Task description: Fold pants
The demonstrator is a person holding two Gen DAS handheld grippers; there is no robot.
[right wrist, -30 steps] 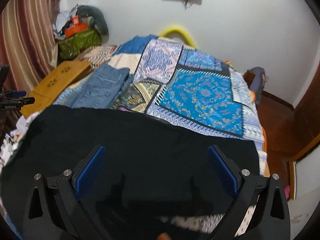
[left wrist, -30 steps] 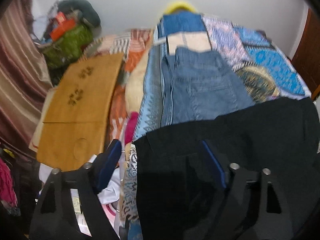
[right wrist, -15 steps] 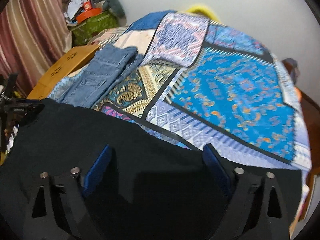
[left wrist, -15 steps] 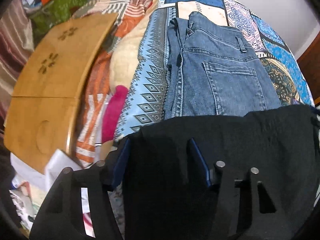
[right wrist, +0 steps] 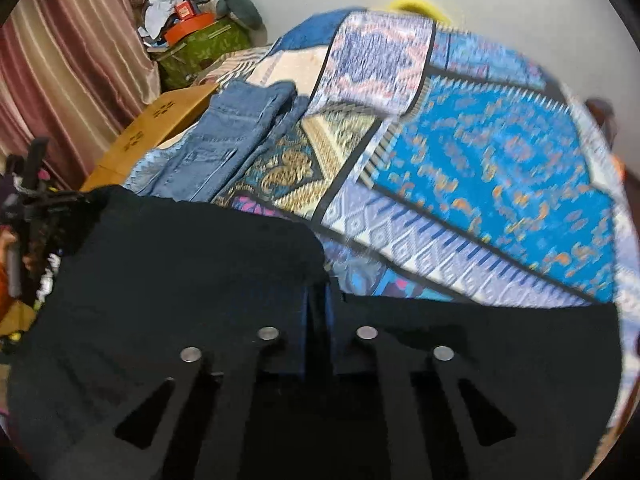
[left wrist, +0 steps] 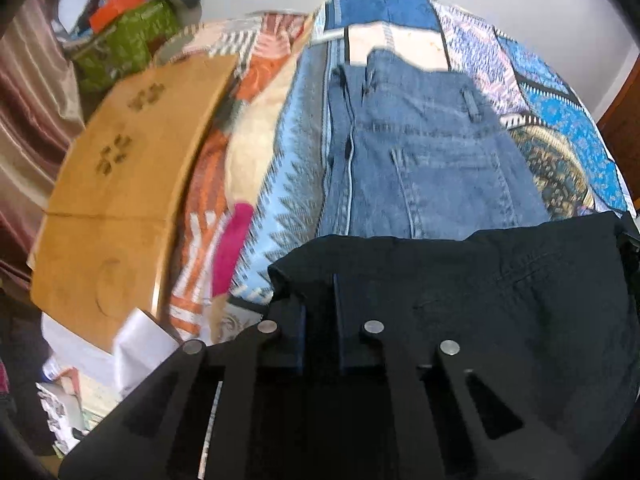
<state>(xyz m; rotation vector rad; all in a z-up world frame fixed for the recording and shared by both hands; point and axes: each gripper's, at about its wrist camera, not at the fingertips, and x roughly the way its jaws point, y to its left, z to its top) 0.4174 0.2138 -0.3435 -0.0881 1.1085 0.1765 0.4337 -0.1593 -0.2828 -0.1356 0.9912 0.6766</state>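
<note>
Left wrist: left gripper [left wrist: 320,312] pinches black pants [left wrist: 480,280]; right gripper [right wrist: 318,312] likewise; no writing legible.

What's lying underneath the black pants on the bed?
The black cloth pants lie over the patterned blue patchwork bedspread and overlap the folded blue denim jeans. Anything else beneath is covered.

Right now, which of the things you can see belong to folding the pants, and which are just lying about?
Part of the job:
black pants
left gripper, shut on the pants' edge
right gripper, also shut on the pants
patterned bedspread as the folding surface

Just lying about:
folded blue jeans
wooden board
green bag
pink cloth
</note>
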